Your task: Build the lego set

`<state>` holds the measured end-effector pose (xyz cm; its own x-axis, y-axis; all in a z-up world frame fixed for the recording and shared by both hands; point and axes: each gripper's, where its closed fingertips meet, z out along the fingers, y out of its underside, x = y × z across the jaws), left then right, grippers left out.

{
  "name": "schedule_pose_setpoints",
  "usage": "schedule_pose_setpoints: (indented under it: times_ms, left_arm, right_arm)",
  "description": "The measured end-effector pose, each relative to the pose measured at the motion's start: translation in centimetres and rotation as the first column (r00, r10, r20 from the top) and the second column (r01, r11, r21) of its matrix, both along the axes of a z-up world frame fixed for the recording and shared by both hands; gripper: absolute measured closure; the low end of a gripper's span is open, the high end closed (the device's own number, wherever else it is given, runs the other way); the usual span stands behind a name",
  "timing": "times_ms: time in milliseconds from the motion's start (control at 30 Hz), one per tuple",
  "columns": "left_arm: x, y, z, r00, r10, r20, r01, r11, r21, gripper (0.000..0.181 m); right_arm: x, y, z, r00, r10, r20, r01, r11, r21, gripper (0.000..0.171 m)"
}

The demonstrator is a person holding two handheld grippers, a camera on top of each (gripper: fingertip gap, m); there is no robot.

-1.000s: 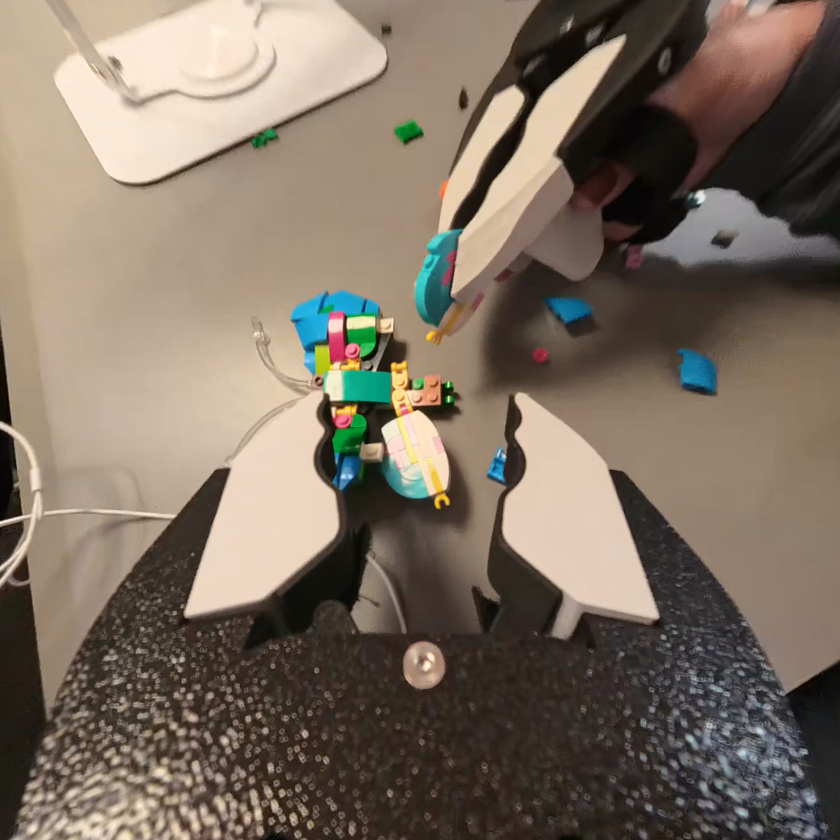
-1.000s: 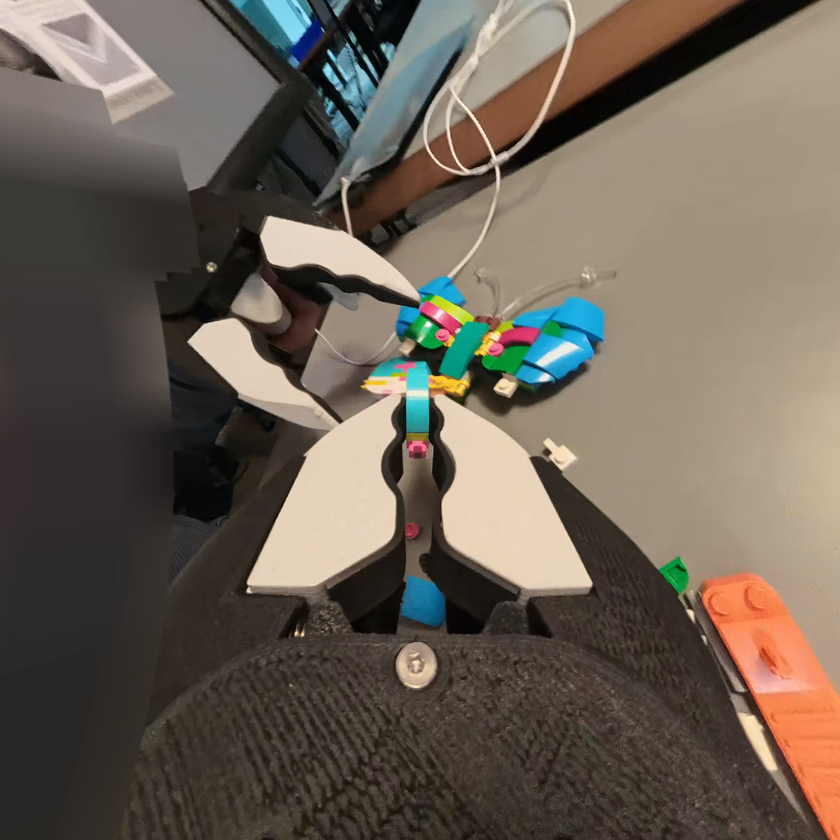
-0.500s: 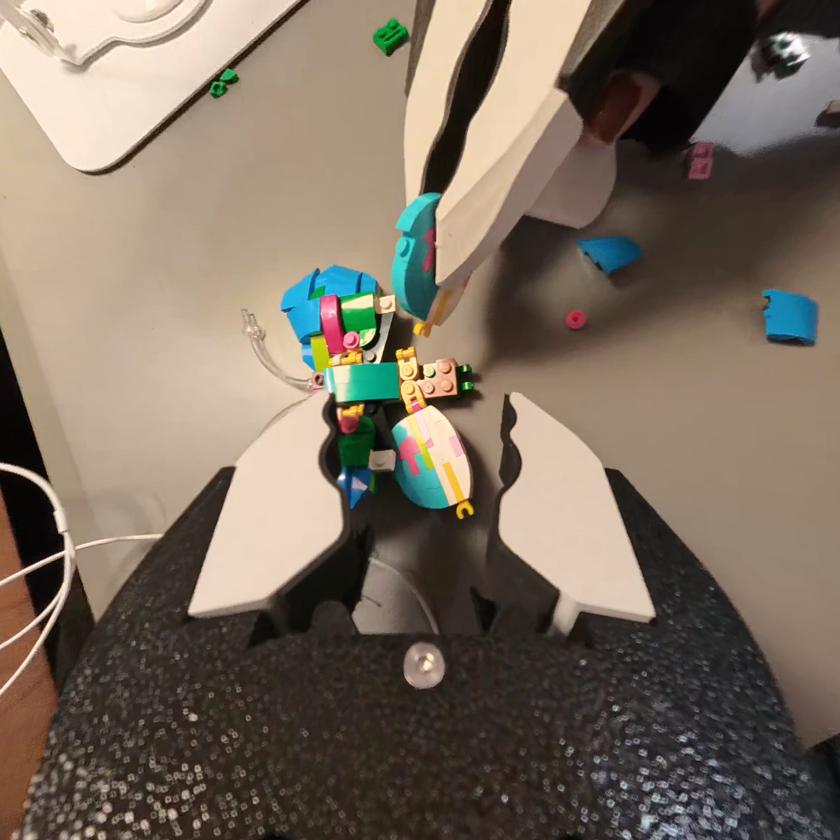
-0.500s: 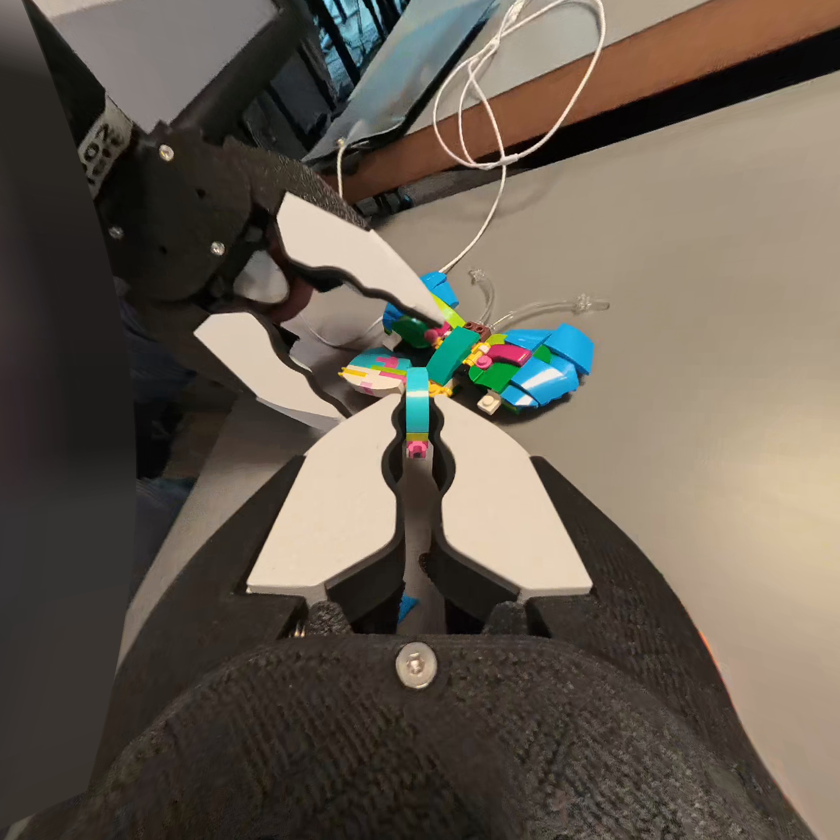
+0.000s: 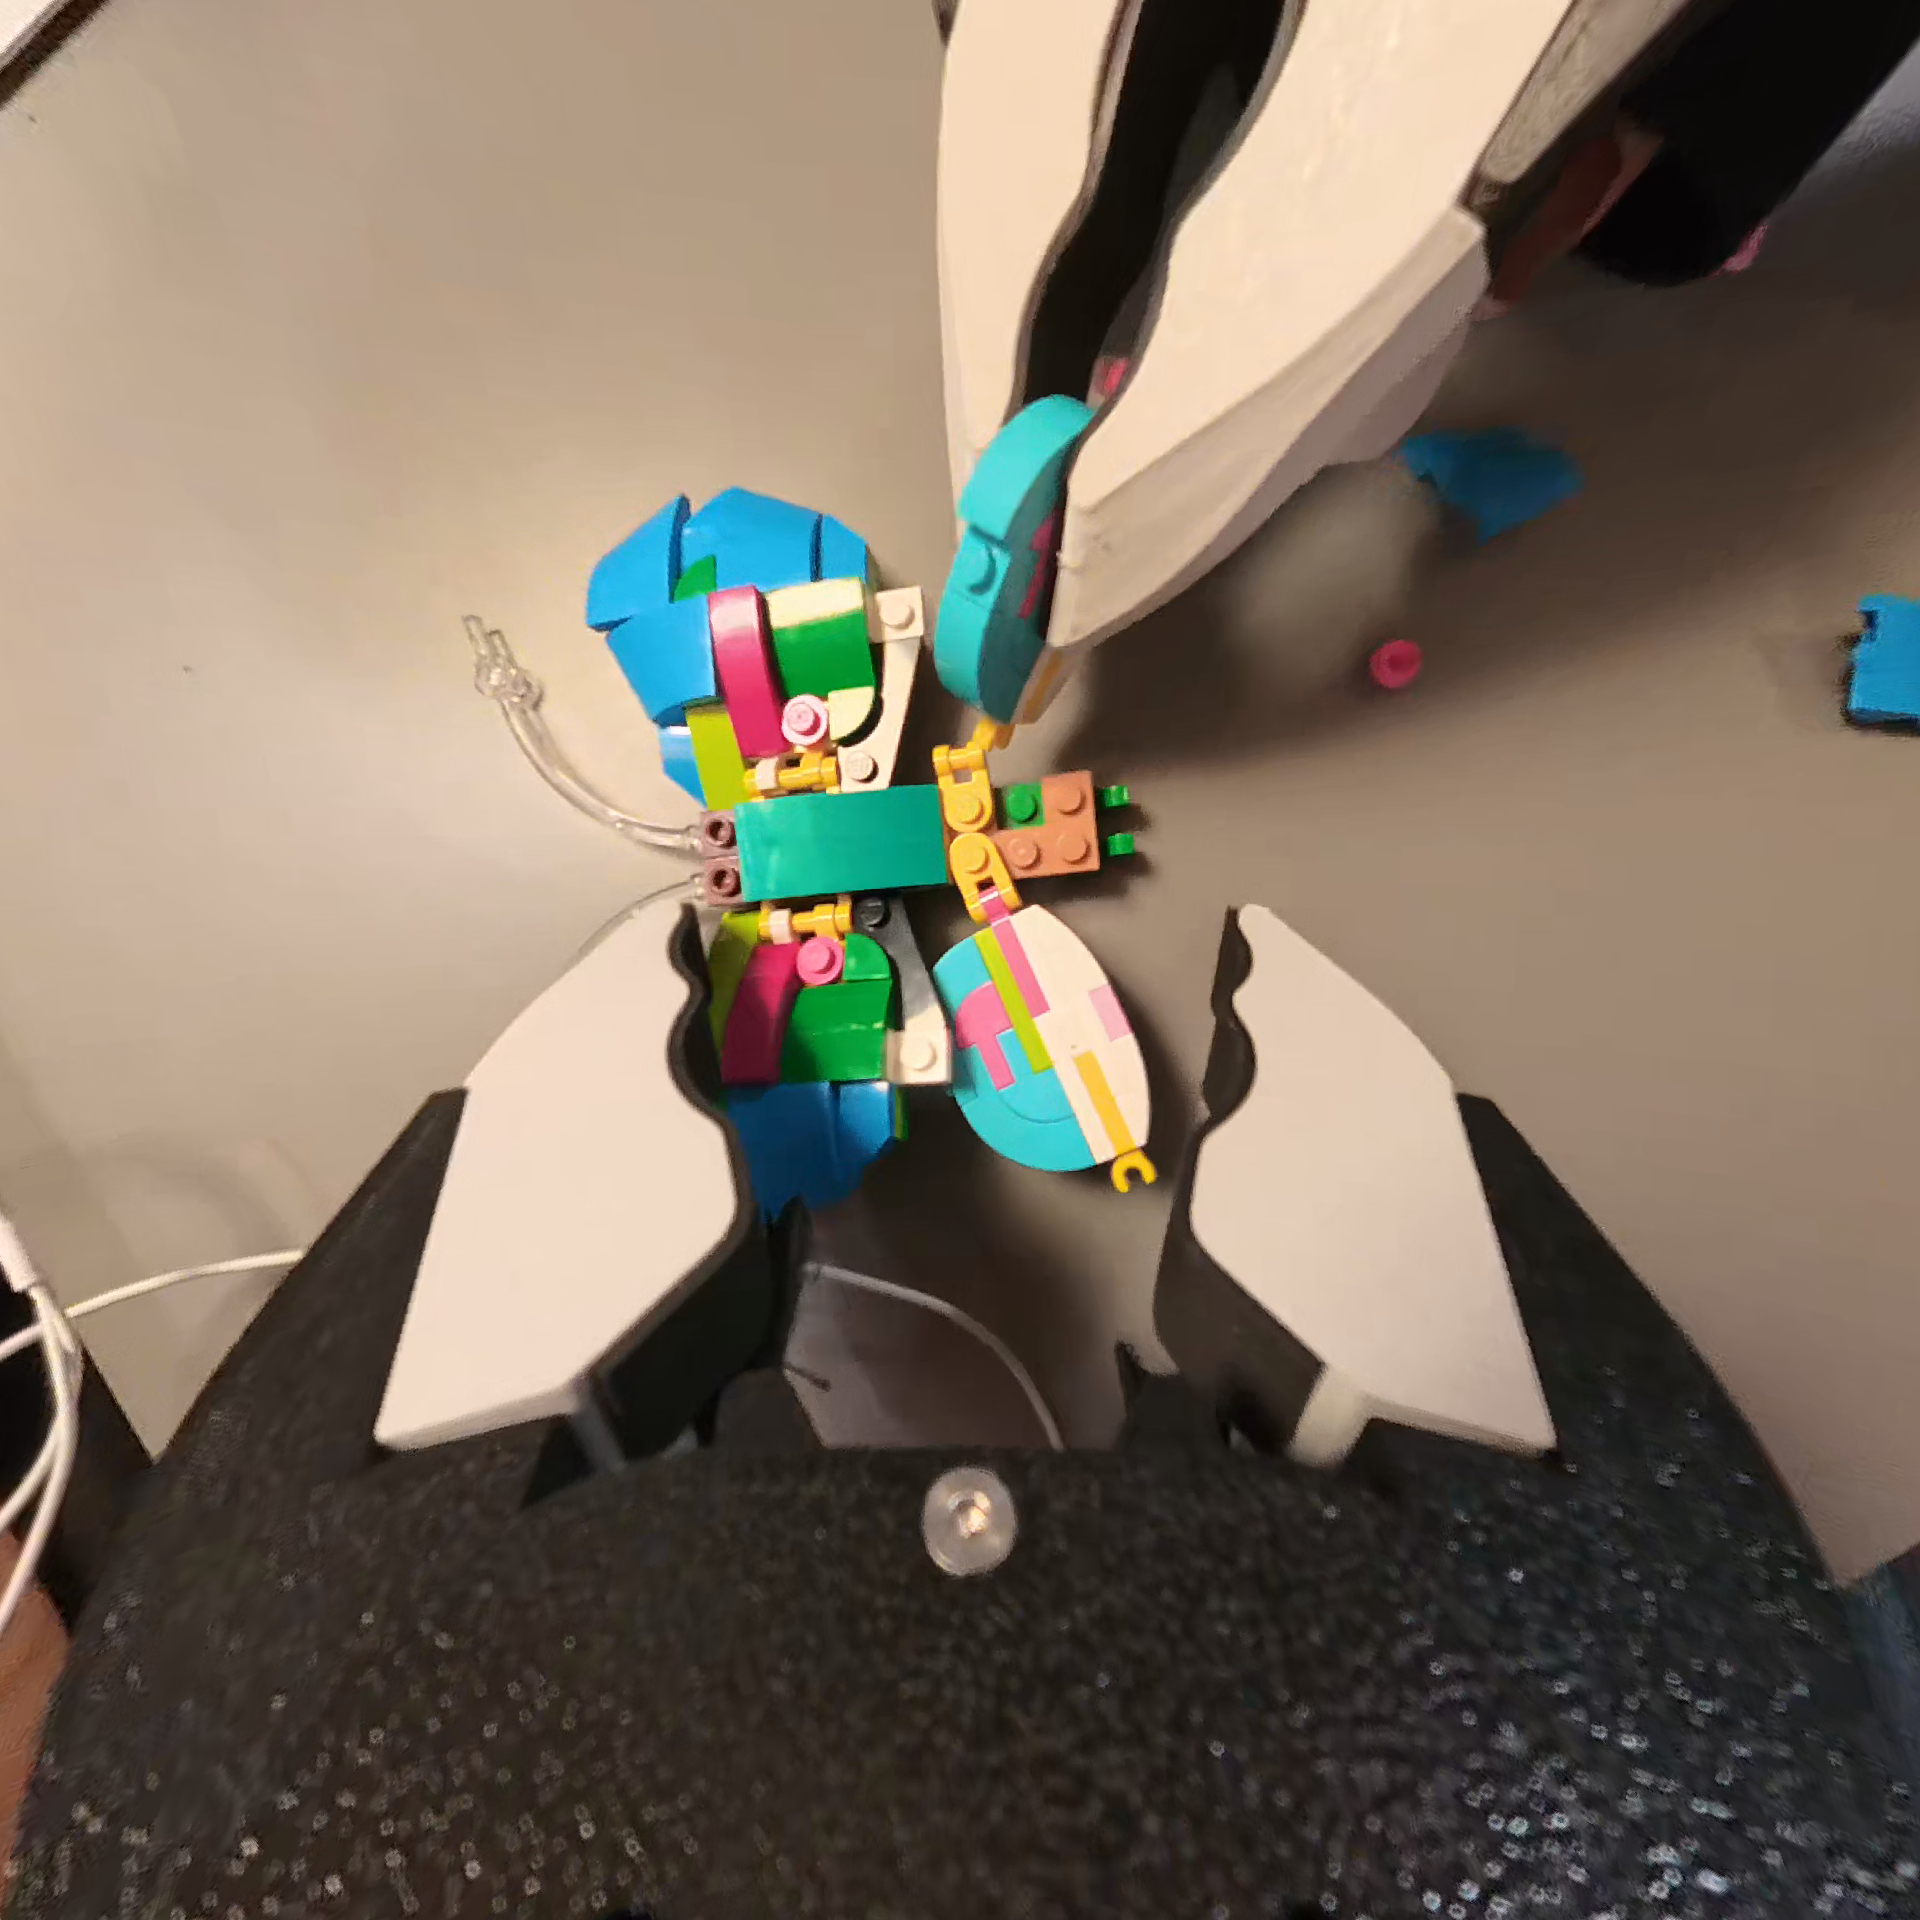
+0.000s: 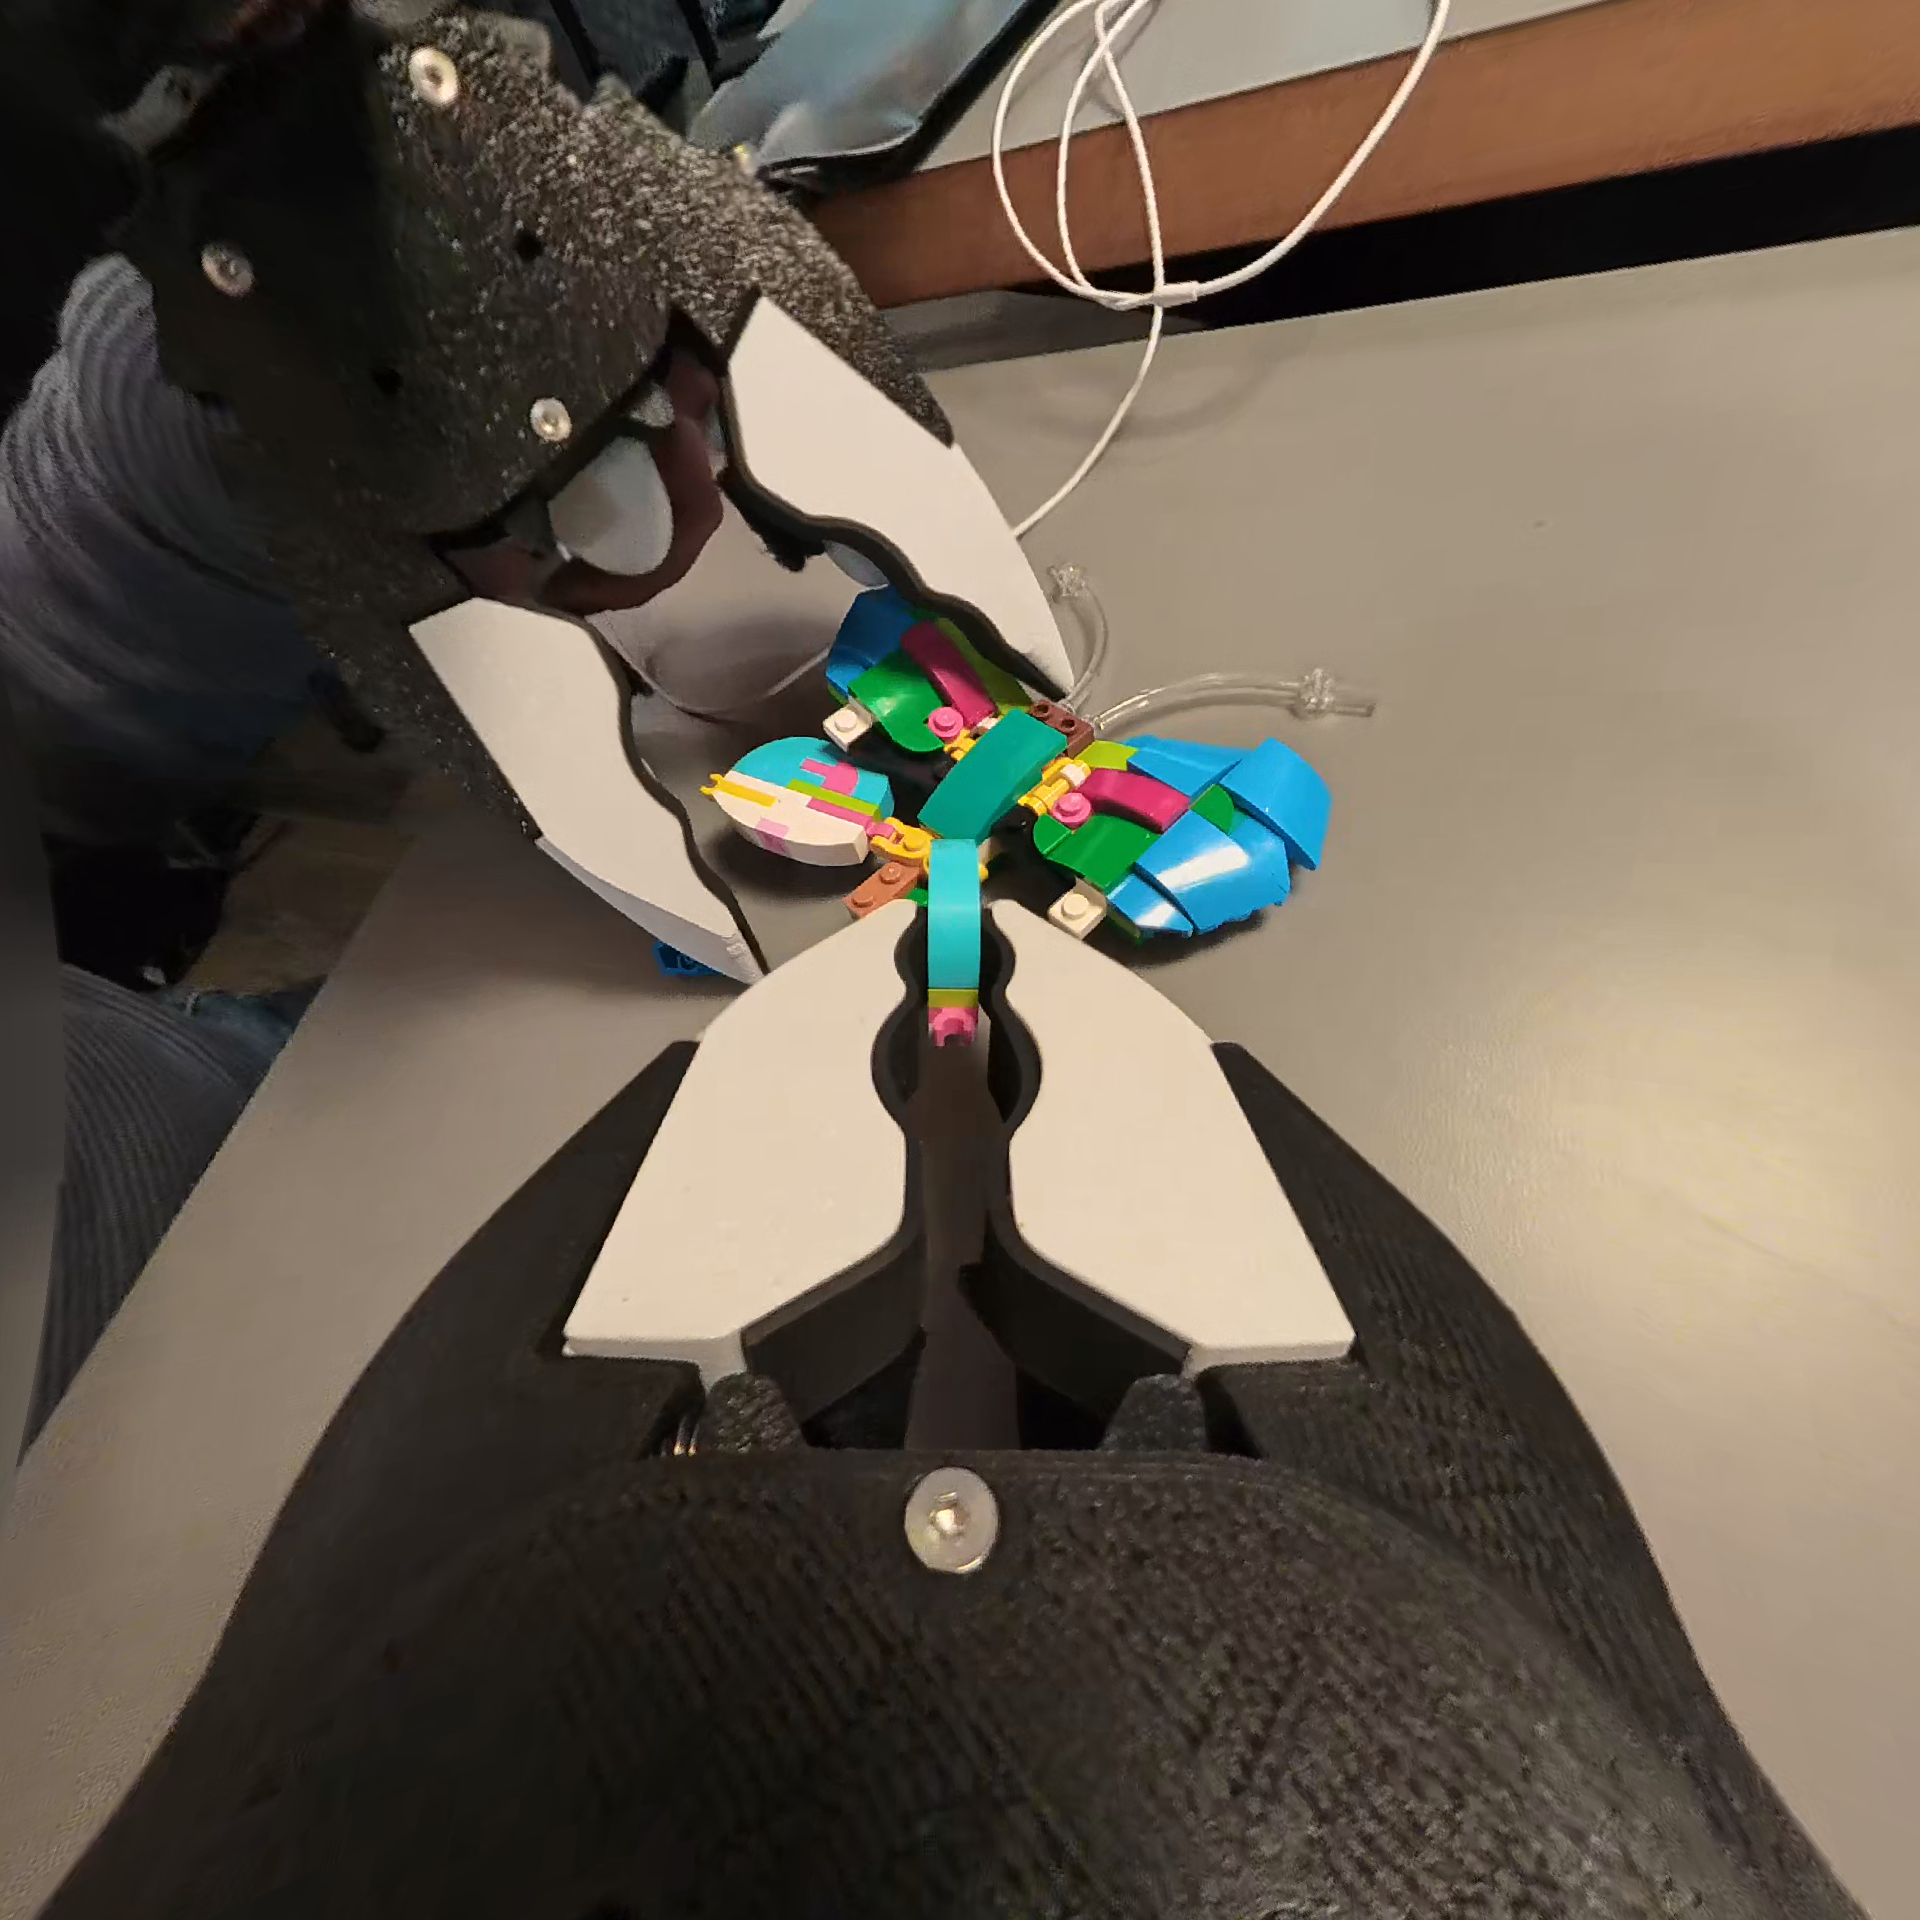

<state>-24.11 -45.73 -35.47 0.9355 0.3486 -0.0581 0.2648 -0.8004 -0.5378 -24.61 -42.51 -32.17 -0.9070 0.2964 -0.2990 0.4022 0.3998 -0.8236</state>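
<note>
Right tongs (image 6: 951, 914) clamped on teal wing piece (image 6: 954, 920) at butterfly model (image 5: 831, 842), left tongs (image 5: 961, 935) spread apart over it, grey worktop (image 5: 312, 416).

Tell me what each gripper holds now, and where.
Right gripper pinches the rounded teal lego wing edge-on near its pink end; left gripper open, holding nothing.

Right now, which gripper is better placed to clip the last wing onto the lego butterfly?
Right. The right gripper already pinches the loose wing, its yellow clip almost at the butterfly hinge. The left gripper is open and empty, straddling the other side.
</note>
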Motion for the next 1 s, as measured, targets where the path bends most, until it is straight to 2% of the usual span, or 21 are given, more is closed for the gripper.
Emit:
schedule_pose_setpoints:
  times_ms: [200,267,400,500,600,667,767,800,867,1000]
  left_arm:
    - [0.2,-0.9,0.1,0.997,-0.08,0.002,0.08,0.995,-0.052,0.091]
    - [0.2,-0.8,1.0,0.997,-0.072,-0.011,0.072,0.997,0.018,0.091]
    - [1.0,0.3,4.3,0.998,-0.066,0.0,0.063,0.961,0.271,0.102]
    - [0.5,-1.0,5.2,0.999,-0.008,-0.033,0.017,0.957,0.289,0.108]
    - [1.0,-1.4,6.2,1.0,0.014,-0.009,-0.01,0.937,0.35,0.111]
    - [1.7,-0.9,6.4,1.0,-0.004,0.017,-0.003,0.927,0.375,0.113]
    - [2.9,0.7,5.6,0.997,-0.047,0.061,0.021,0.93,0.366,0.112]
    - [3.3,1.4,5.2,0.995,-0.064,0.077,0.032,0.933,0.36,0.11]
    - [4.0,2.8,4.1,0.991,-0.091,0.1,0.054,0.944,0.326,0.105]
    - [4.7,4.9,2.6,0.987,-0.118,0.111,0.084,0.958,0.274,0.099]
  right_arm:
    - [-0.1,-0.2,0.3,1.0,0.011,-0.011,-0.012,1.0,-0.007,0.164]
    - [0.1,0.0,0.8,1.0,0.012,0.0,-0.012,0.999,-0.042,0.164]
    - [0.4,0.3,2.4,0.999,0.013,0.042,-0.006,0.988,-0.155,0.164]
    - [0.3,1.0,2.6,0.99,0.002,0.143,0.024,0.984,-0.178,0.164]
    - [1.1,2.2,0.5,0.934,-0.011,0.358,0.023,0.999,-0.028,0.165]
    - [1.2,3.0,-1.0,0.916,-0.021,0.4,-0.021,0.995,0.099,0.165]
    - [1.9,3.4,-1.6,0.89,0.06,0.452,-0.175,0.96,0.218,0.164]
    - [1.9,3.4,-1.6,0.888,0.077,0.453,-0.212,0.944,0.255,0.163]
    - [1.1,3.7,-1.3,0.913,0.064,0.403,-0.209,0.921,0.328,0.141]
    - [-0.2,4.5,1.4,0.963,-0.027,0.27,-0.05,0.961,0.272,0.133]
